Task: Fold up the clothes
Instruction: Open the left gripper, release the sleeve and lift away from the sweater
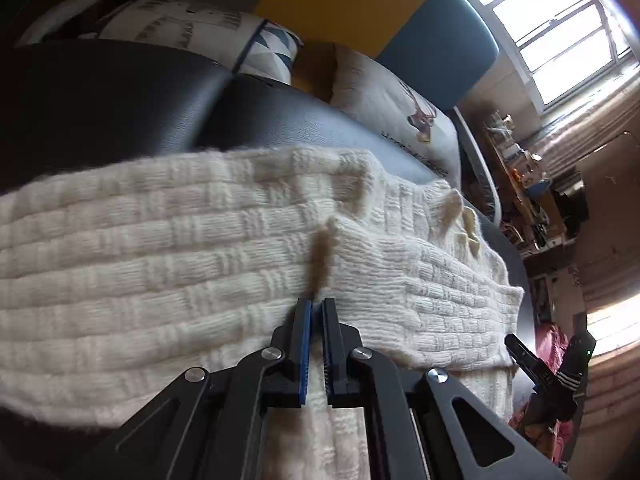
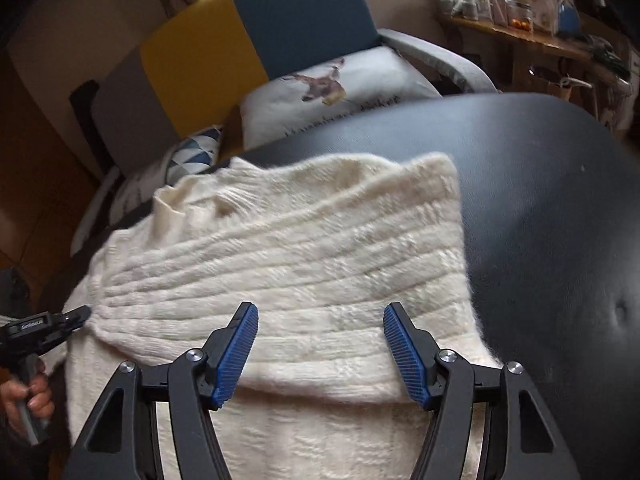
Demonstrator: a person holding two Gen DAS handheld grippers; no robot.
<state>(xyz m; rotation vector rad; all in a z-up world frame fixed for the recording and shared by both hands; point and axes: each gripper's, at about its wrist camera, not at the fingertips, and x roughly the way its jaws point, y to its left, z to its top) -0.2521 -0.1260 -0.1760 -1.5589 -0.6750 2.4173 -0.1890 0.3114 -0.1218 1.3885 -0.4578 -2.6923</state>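
A cream cable-knit sweater (image 1: 160,240) lies partly folded across a black padded seat (image 1: 280,120). In the left wrist view my left gripper (image 1: 318,305) is shut, and a puckered ridge of the knit runs right into its tips. The right wrist view shows the same gripper (image 2: 82,316) at the sweater's (image 2: 300,248) left edge, where the fabric draws to a point; a hand holds its handle. My right gripper (image 2: 320,320) hangs open just above the folded sweater's near edge with nothing between its blue pads (image 2: 236,356). It also appears at the sweater's right end, my right gripper (image 1: 548,350).
The black seat (image 2: 540,220) stretches bare to the right of the sweater. Behind it stands a yellow and blue sofa (image 2: 248,40) with printed cushions (image 2: 328,92). A cluttered wooden shelf (image 2: 520,32) lines the far right wall. A bright window (image 1: 560,20) is beyond.
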